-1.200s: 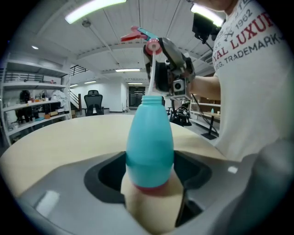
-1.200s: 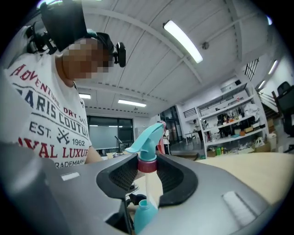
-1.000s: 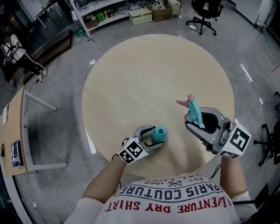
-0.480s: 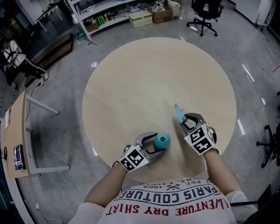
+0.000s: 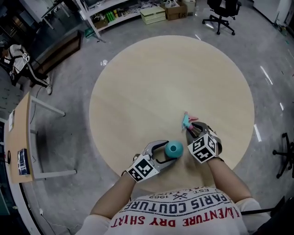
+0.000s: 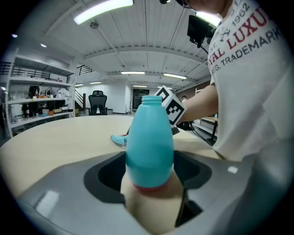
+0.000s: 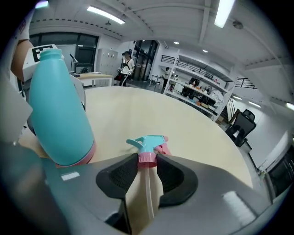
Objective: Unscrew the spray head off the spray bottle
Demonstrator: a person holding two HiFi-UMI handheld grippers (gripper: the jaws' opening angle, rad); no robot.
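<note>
A teal spray bottle (image 5: 174,148) with a pink base stands upright and headless near the round table's front edge. My left gripper (image 5: 167,150) is shut on its lower body, which fills the jaws in the left gripper view (image 6: 149,142). The detached spray head (image 5: 187,120), teal with a pink collar and trigger, lies low at the tabletop just right of the bottle. My right gripper (image 5: 193,130) is shut on its pink collar (image 7: 147,158). The clear dip tube runs back between the jaws. The bottle (image 7: 57,114) looms at the left of the right gripper view.
The beige round table (image 5: 170,78) stretches away beyond both grippers, and its front edge lies just under my wrists. A wooden desk (image 5: 18,137) stands on the floor at the left. Shelves and an office chair (image 5: 220,11) are far behind.
My right gripper has come down from a raised position and moved left with the spray head, ending low beside the bottle. The left gripper and bottle have stayed put.
</note>
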